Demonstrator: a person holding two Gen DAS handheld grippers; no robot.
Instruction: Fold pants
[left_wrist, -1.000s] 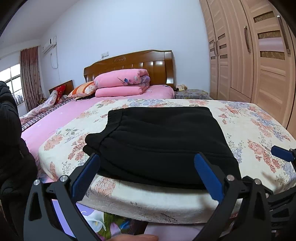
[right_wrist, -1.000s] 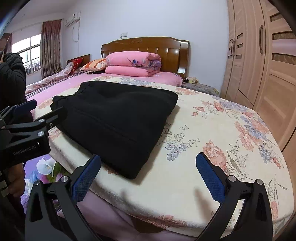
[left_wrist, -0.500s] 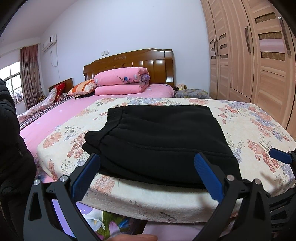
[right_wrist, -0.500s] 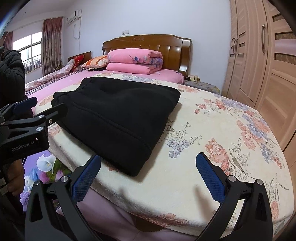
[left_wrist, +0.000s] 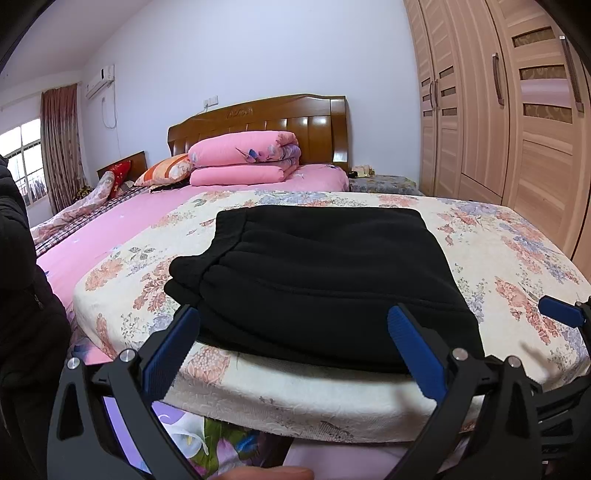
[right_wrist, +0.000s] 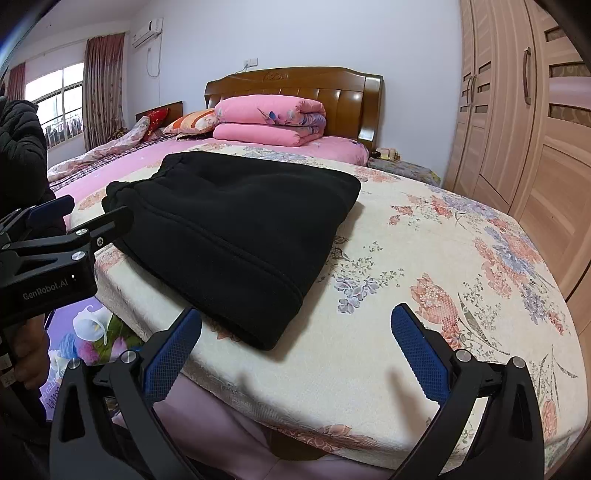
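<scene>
Black pants (left_wrist: 317, 280) lie folded into a thick rectangle on the floral bedspread (left_wrist: 498, 266), waistband toward the left. My left gripper (left_wrist: 295, 343) hovers open at the bed's near edge, just in front of the fold, holding nothing. In the right wrist view the same pants (right_wrist: 240, 229) lie left of centre, and my right gripper (right_wrist: 295, 347) stands open over the bedspread (right_wrist: 461, 277) beside their near right corner, empty. The left gripper (right_wrist: 70, 225) also shows at the left edge of that view.
Folded pink quilts (left_wrist: 243, 158) and pillows (left_wrist: 166, 173) sit by the wooden headboard (left_wrist: 266, 118). Wooden wardrobe doors (left_wrist: 517, 110) line the right side. A person's dark sleeve (left_wrist: 22, 295) is at the left. The bedspread to the right of the pants is bare.
Both grippers have drifted slightly lower and back from the bed edge. The pants lie as before; both grippers stay open.
</scene>
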